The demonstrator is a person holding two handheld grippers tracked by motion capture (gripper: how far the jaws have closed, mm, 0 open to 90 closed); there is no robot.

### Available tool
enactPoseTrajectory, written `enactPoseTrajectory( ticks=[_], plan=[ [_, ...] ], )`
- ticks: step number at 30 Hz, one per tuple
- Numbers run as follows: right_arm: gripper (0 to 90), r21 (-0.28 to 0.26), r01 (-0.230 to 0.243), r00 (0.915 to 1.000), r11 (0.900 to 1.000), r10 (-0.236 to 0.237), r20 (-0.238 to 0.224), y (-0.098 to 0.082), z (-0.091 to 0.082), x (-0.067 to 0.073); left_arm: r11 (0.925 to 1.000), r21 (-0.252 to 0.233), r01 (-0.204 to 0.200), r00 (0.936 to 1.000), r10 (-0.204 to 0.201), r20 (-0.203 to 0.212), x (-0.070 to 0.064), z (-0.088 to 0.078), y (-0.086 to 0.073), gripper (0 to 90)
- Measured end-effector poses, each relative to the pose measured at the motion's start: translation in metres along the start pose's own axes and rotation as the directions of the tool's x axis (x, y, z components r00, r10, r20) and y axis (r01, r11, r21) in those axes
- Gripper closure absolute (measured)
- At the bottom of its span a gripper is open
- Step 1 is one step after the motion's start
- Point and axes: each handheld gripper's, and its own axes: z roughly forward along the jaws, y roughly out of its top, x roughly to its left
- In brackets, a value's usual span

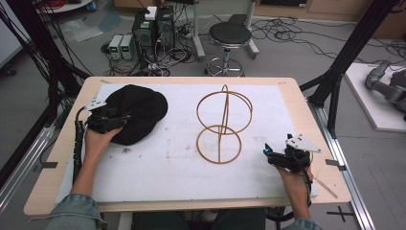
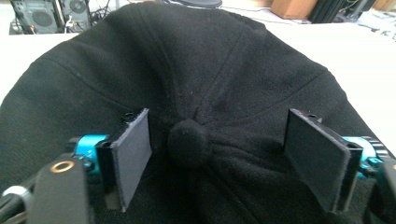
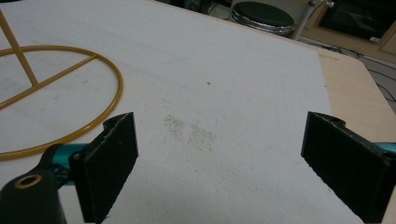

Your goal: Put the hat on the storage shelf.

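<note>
A black cap (image 1: 136, 112) lies on the white mat (image 1: 167, 167) at the left of the table. My left gripper (image 1: 112, 120) sits at the cap's near-left side. In the left gripper view its jaws straddle the crown of the cap (image 2: 196, 70), with the top button (image 2: 187, 141) between them; the pads (image 2: 133, 149) stand apart from the button, so the left gripper (image 2: 219, 154) is open. A gold wire hat stand (image 1: 221, 122) stands mid-table, and its base ring (image 3: 60, 93) lies on the mat. My right gripper (image 1: 270, 154) (image 3: 219, 163) rests open at the right, with nothing between its jaws.
The wooden table's edge (image 1: 306, 110) runs beside a black frame post (image 1: 352, 48). Behind the table are a round stool (image 1: 229, 36), computer boxes (image 1: 153, 28) and floor cables. A faint stain (image 3: 189, 130) marks the mat.
</note>
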Motion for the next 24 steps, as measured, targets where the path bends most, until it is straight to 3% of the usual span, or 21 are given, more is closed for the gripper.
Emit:
enactPoseTrajectory(
  ticks=[8, 13, 21, 24],
  plan=[
    [10.6, -0.001, 0.003, 1.0000, 1.000, -0.003, -0.002, 0.000, 0.001, -0.001, 0.9999, 0.006, -0.012, 0.9999, 0.012, -0.004, 0.002, 0.001, -0.001, 49.0],
    [10.6, 0.000, 0.005, 1.0000, 1.000, -0.005, 0.001, 0.000, 0.001, 0.000, 0.9991, -0.007, -0.042, 0.9991, 0.042, -0.009, -0.001, -0.003, 0.002, 64.4],
    [10.6, 0.002, -0.002, 1.0000, 1.000, 0.002, 0.002, -0.001, 0.001, -0.001, 0.9948, -0.070, -0.073, 0.9973, 0.073, -0.005, -0.011, -0.016, 0.012, 71.5],
    [10.6, 0.001, 0.000, 1.0000, 1.000, 0.000, -0.001, -0.001, 0.001, -0.001, 0.9960, -0.069, -0.056, 0.9983, 0.057, 0.013, -0.014, -0.022, 0.019, 72.4]
  ],
)
